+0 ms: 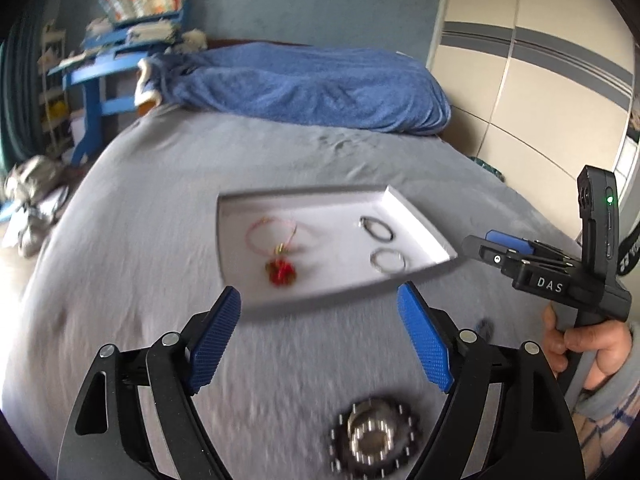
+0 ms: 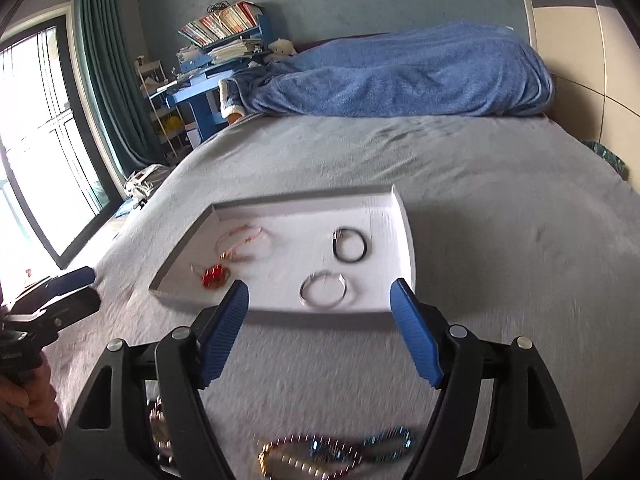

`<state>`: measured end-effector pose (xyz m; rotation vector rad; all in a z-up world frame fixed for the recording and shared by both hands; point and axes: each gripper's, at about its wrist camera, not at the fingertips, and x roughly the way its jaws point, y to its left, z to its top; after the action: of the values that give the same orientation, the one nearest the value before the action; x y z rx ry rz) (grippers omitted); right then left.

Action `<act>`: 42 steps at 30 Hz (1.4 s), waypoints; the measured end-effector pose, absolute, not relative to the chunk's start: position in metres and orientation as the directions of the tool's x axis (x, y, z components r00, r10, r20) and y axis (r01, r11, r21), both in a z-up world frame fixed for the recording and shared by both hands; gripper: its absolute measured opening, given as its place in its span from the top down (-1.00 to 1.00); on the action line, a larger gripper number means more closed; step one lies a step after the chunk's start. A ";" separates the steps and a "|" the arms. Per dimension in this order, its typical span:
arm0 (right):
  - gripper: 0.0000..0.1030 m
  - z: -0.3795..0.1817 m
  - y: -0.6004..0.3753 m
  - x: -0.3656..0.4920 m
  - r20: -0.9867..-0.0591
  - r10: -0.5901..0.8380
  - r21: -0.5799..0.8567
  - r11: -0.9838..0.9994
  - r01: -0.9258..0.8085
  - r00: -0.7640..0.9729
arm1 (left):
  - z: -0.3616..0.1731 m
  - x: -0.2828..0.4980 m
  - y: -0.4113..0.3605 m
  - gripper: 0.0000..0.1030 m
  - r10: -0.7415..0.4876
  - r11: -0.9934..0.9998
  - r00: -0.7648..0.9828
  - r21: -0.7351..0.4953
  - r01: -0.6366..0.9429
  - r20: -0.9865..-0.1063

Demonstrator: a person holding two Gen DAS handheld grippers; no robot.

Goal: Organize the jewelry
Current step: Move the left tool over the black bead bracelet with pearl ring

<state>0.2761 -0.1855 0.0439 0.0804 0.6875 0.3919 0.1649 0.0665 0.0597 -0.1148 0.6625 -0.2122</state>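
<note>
A shallow white tray (image 1: 412, 216) (image 2: 404, 216) lies on the grey bed. In it are a pink cord bracelet with a red charm (image 1: 280, 270) (image 2: 214, 275), a dark ring bracelet (image 1: 376, 229) (image 2: 349, 244) and a silver ring bracelet (image 1: 387, 261) (image 2: 323, 290). My left gripper (image 1: 320, 336) is open and empty, above a silver and black beaded bracelet (image 1: 374, 438) on the bed. My right gripper (image 2: 320, 330) is open and empty, above a multicoloured beaded bracelet (image 2: 332, 454). The right gripper also shows in the left wrist view (image 1: 486, 242).
A blue blanket (image 1: 312, 84) (image 2: 400, 76) is heaped at the bed's far end. A blue desk with books (image 2: 216, 56) and a glass door (image 2: 36, 152) stand at the left, a wardrobe (image 1: 540, 72) at the right. More jewelry (image 2: 158, 428) lies under my right gripper's left finger.
</note>
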 end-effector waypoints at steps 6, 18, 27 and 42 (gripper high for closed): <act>-0.41 0.034 -0.189 0.245 -0.615 0.379 0.220 0.925 -0.311 0.692 | 0.047 0.128 0.080 -0.57 -0.222 0.971 0.750 -0.214 0.109 -0.623; -0.46 0.021 -0.208 0.196 -0.630 0.348 0.228 0.937 -0.263 0.694 | 0.037 0.097 0.068 -0.57 -0.201 0.978 0.737 -0.169 0.119 -0.645; -0.51 0.020 -0.219 0.182 -0.624 0.344 0.233 0.939 -0.254 0.702 | 0.031 0.096 0.063 -0.57 -0.184 0.983 0.729 -0.138 0.123 -0.659; -0.51 0.002 -0.245 0.180 -0.660 0.300 0.194 0.954 -0.230 0.689 | 0.001 0.102 0.038 -0.57 -0.210 0.973 0.647 -0.090 0.213 -0.733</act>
<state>0.1799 -0.2454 0.0020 0.0988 0.7547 0.2971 0.1020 0.0377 0.0015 0.0043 0.8335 -0.2402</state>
